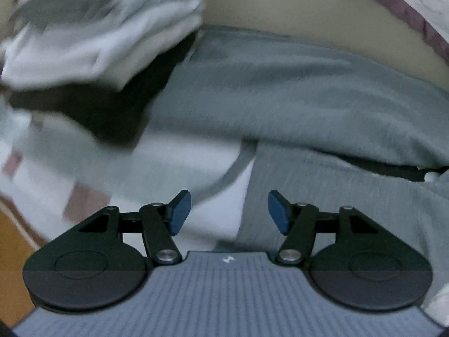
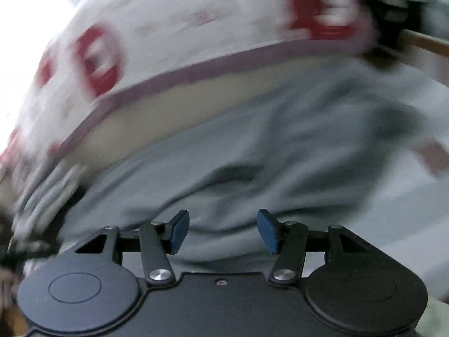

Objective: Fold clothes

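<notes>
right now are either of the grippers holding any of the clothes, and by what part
Nothing is held. The left gripper and the right gripper both stand open above the grey garment, with no cloth between the pads.

A white bedcover (image 2: pixel 174 28) with red squares (purple-edged) lies over a beige sheet (image 1: pixel 294 8), wooden floor (image 1: pixel 14 252) beside.

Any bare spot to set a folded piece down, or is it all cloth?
One free patch: the beige strip between the grey garment and the purple-edged patterned cloth. Crowded at the left, where the pile of pale folded clothes sits on something dark. The views are blurred.
</notes>
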`<state>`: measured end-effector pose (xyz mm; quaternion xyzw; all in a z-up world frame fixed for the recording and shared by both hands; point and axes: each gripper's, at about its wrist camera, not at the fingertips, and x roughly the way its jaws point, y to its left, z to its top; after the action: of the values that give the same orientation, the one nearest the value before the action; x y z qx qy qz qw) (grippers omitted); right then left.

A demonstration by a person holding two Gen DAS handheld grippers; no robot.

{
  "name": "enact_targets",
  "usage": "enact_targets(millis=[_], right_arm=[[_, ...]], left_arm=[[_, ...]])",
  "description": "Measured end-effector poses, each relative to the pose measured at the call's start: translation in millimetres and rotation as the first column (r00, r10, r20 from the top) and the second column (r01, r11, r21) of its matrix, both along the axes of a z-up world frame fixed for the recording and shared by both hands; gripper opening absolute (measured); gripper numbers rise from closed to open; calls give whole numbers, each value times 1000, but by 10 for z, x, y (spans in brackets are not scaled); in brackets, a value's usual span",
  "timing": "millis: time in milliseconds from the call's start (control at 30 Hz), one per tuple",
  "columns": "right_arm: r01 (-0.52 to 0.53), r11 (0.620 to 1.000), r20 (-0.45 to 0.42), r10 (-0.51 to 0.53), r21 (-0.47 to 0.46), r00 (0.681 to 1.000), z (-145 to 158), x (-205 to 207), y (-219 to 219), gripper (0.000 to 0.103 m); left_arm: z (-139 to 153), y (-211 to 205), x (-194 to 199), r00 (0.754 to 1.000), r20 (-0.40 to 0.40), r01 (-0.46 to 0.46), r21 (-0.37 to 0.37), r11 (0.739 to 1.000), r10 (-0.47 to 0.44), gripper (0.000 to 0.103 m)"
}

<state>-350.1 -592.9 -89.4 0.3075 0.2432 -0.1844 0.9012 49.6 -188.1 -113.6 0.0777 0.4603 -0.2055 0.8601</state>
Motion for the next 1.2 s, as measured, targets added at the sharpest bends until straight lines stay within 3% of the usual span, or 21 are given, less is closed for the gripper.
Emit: enact_targets(millis=[67, 167, 267, 367, 500, 567, 667, 700, 767, 833, 900, 1000, 1100, 1200], right_arm=[[-106, 994, 38, 105, 39, 994, -55, 356, 232, 60], [-196, 978, 16, 195, 72, 981, -247, 877, 542, 60], [-275, 961, -152, 270, -14, 951, -372, 1384, 836, 60], [-390, 912, -305, 338, -130, 891, -443, 1805, 1127, 60], [-502, 849, -341, 429, -166, 837, -469, 2315, 1320, 60], [-534, 830, -404, 439, -159, 803, -556, 2563, 1392, 61], [-538, 812, -465, 396, -225, 792, -655, 2751, 1525, 59], [-552, 803, -447, 418, -224, 791, -652, 2763, 1560, 54], [-575, 790, -431, 453, -211, 780, -645, 2793, 1615, 17], [-585, 778, -427, 459, -231, 779, -609, 2765, 1664, 8], [-566, 794, -379, 465, -221, 800, -500, 2681, 1671, 7], [-537, 825, -238, 494, -174, 836, -228, 2403, 1669, 7], [-570, 816, -126, 558, -98, 820, -20, 2038, 1724, 7], [-615, 787, -67, 611, -51, 788, 87, 1668, 1807, 7]], left_arm=[[-68, 127, -1, 998, -50, -25, -31, 999, 23, 61], [-172, 189, 64, 992, -121, -34, -61, 998, 26, 61], [-211, 213, 93, 991, -124, -63, -93, 994, 52, 61], [-236, 277, 140, 989, -96, -119, -102, 988, 110, 61], [-284, 388, 192, 988, -129, -106, -133, 985, 89, 61], [-321, 444, 191, 987, -142, -94, -165, 982, 71, 61], [-383, 487, 184, 987, -153, -73, -207, 976, 41, 61], [-391, 480, 183, 987, -154, -68, -214, 974, 35, 61], [-400, 457, 180, 988, -154, -57, -227, 972, 22, 61], [-371, 418, 164, 989, -149, -42, -236, 971, 7, 61], [-335, 379, 143, 990, -143, -26, -247, 969, -10, 61], [-252, 334, 94, 987, -156, -9, -291, 957, -38, 61], [-151, 318, 45, 980, -184, 6, -352, 936, -75, 61], [-100, 255, 12, 952, -296, -36, -371, 928, -81, 65]])
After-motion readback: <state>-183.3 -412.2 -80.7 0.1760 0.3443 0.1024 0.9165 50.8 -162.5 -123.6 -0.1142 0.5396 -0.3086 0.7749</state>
